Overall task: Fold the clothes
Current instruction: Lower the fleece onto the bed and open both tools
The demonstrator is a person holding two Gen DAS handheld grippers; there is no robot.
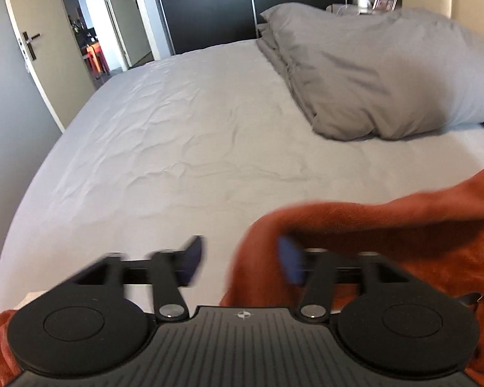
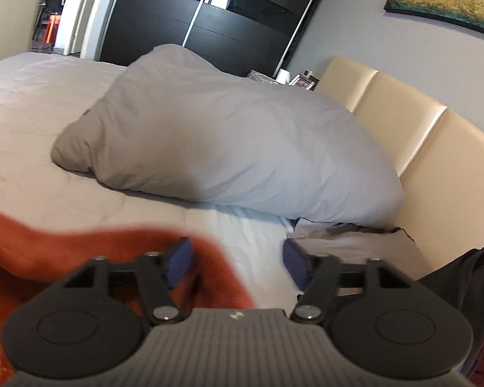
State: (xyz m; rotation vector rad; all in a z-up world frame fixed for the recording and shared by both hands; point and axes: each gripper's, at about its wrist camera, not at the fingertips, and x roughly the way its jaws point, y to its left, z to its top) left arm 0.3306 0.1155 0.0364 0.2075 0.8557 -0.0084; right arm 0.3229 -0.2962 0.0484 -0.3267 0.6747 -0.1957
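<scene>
Left wrist view: the left gripper (image 1: 242, 262) hangs over the near edge of the bed (image 1: 177, 148), jaws wide apart and holding nothing; the rust cloth (image 1: 387, 242) is draped over the right fingertip and trails toward the bed's right edge. Closing here would likely pinch only a loose ridge, so the cloth could slide free or fold crooked. A pillow (image 1: 371, 74) lies at the head end. Right wrist view: the right gripper (image 2: 238, 264) is also wide open and empty, with the cloth (image 2: 48, 245) bunched around its left finger. No container shows, unless the dark thing (image 2: 468, 277) by the headboard (image 2: 435, 161) is a bag; I cannot tell.
</scene>
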